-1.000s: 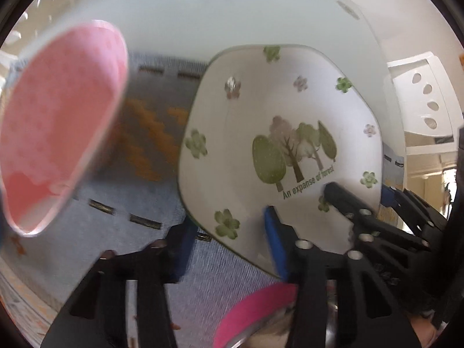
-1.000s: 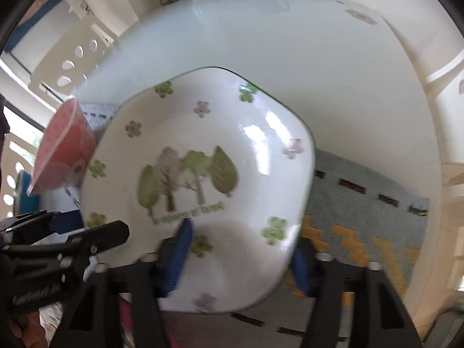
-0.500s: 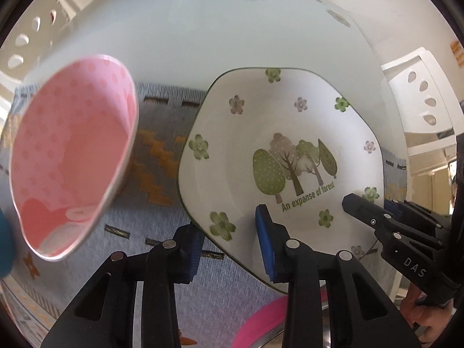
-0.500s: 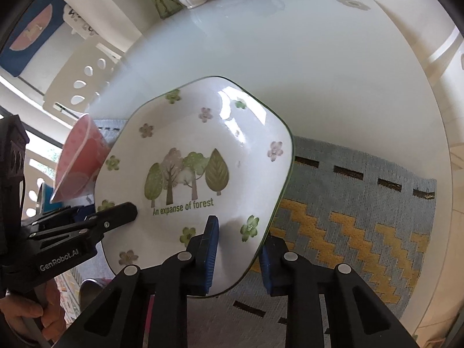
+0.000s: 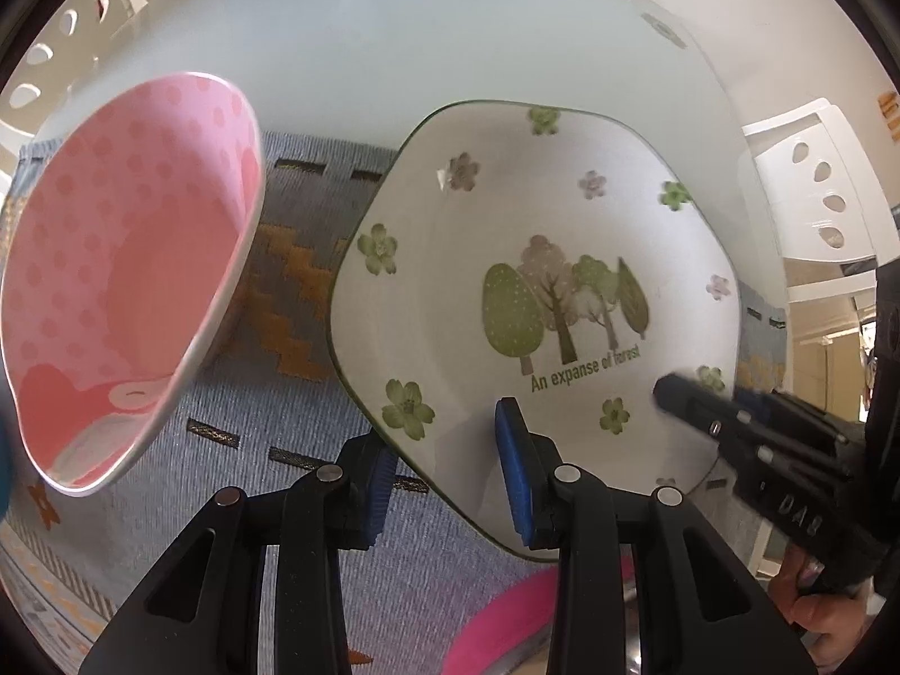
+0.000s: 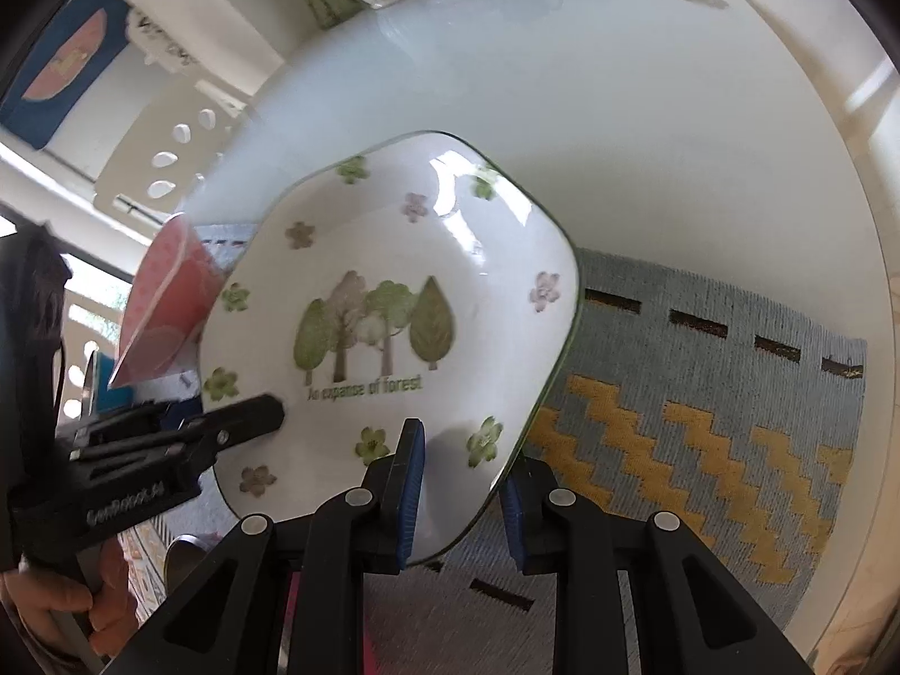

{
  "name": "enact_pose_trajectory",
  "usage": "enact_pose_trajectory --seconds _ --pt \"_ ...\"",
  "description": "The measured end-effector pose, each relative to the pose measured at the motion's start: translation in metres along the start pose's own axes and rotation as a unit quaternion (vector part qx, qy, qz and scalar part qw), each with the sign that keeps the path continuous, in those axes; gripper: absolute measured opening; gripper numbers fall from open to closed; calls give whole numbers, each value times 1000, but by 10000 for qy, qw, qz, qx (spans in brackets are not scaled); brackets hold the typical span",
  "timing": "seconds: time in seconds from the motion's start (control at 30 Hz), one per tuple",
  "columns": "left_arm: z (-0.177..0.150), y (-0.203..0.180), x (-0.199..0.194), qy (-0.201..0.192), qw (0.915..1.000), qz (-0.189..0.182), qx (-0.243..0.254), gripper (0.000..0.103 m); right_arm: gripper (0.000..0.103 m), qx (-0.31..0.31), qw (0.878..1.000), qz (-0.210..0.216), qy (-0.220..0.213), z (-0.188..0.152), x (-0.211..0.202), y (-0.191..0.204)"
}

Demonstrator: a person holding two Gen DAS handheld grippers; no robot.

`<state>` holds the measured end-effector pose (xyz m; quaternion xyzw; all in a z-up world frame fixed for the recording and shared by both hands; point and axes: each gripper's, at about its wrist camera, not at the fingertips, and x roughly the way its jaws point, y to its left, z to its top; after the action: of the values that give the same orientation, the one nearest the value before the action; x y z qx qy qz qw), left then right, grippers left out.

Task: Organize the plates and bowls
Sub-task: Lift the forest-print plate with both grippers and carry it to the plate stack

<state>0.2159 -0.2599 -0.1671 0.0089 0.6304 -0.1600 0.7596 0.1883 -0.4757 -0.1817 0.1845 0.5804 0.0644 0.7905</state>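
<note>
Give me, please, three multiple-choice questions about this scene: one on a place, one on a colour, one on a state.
1. Where is the pink bowl in the left wrist view?
A. Left of the plate
B. On the plate
C. Behind the plate

2. What colour is the zigzag on the placemat?
A. Red
B. Yellow
C. Green

3. How is the plate?
A. Flat on the placemat, untouched
B. Inside the bowl
C. Gripped at its rim from two sides

Answers:
1 A: the pink bowl sits left of the plate.
2 B: the zigzag is yellow on blue-grey weave.
3 C: the left gripper and the right gripper, whose jaws have just been closing, both clamp the rim.
</note>
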Motion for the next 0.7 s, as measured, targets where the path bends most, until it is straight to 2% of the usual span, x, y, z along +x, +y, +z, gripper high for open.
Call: enact_pose_trajectory --seconds 0.1,0.2,0.23,0.27,0.3,0.37,0.5,0.57,0.7 --pt "2 -1 1 -80 9999 115 48 34 25 -67 9998 -40 -155 4 2 3" --pt "5 0 2 -183 9997 164 90 36 26 -139 9983 -33 -559 4 2 2" --pt "6 1 2 -241 9994 227 108 42 26 -61 9975 39 -698 4 3 -1" --pt "8 3 2 -327 9987 363 129 44 26 32 9964 119 -833 4 3 -5" --pt "9 5 3 -361 9988 323 104 44 26 146 9951 223 -957 4 2 -9" --pt "8 8 2 -461 9988 131 89 32 26 253 9930 330 -1105 4 1 -12" --pt "6 8 0 -566 9982 152 147 30 17 235 9921 276 -1200 3 -1 -14" --pt "7 11 -1 -539 9984 124 118 30 16 246 9914 414 -1214 1 -6 -17" --pt "3 15 -14 -603 9981 56 81 30 16 96 9911 353 -1278 3 -15 -10"
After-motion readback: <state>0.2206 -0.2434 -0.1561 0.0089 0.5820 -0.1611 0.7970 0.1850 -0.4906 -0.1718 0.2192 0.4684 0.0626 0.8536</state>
